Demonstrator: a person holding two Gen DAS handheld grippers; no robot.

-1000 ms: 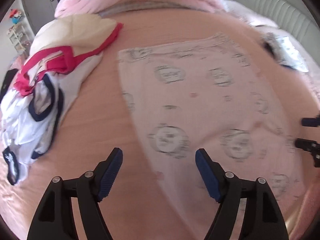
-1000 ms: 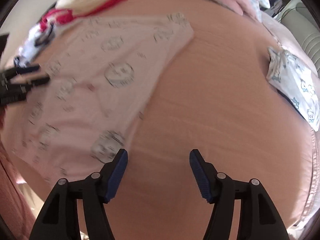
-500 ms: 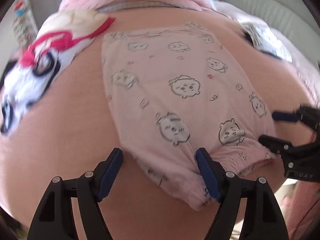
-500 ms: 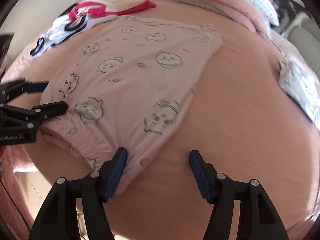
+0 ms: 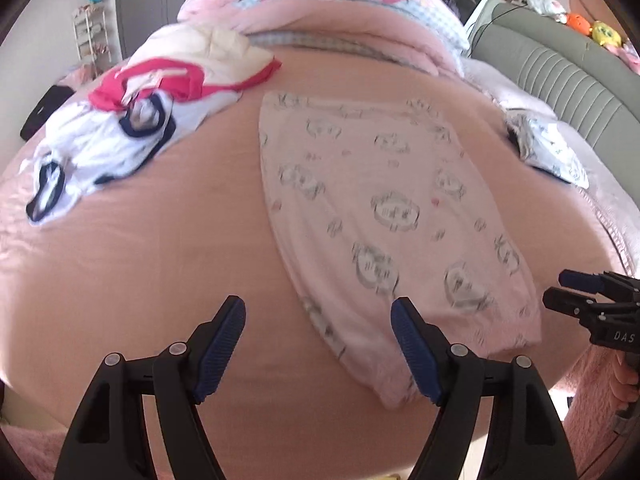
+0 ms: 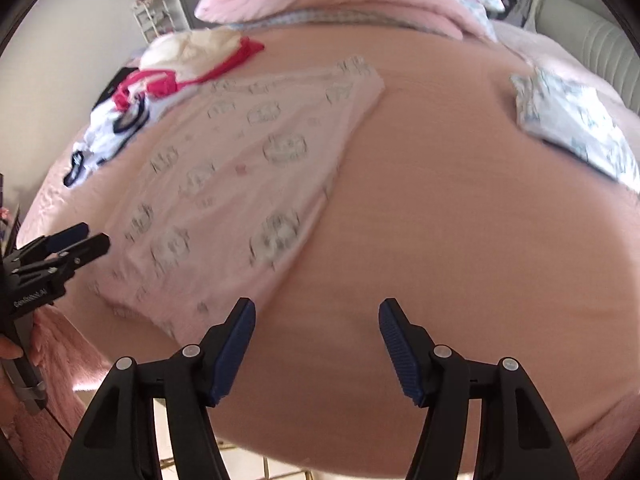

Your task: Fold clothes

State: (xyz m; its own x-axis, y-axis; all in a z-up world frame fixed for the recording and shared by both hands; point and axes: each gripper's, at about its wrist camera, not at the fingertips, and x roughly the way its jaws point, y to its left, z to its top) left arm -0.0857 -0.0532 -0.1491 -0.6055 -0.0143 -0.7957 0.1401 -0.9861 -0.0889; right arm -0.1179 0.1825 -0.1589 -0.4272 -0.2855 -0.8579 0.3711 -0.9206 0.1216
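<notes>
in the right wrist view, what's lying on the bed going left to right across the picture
left tool → pile of white, navy and red clothes → pink printed garment spread flat → bare pink bedspread → folded white and blue printed garment

Printed garment (image 5: 384,216) flat on bed (image 5: 152,264), reaching its near edge. Heap of clothes (image 5: 120,136) far left of it. Folded piece (image 5: 552,148) far right. Bedding roll (image 5: 320,12) behind all, along far side.

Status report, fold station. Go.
Left gripper and right gripper open, empty. Pink printed garment flat on bed, untouched. Unfolded pile off left, nothing in the way.
</notes>
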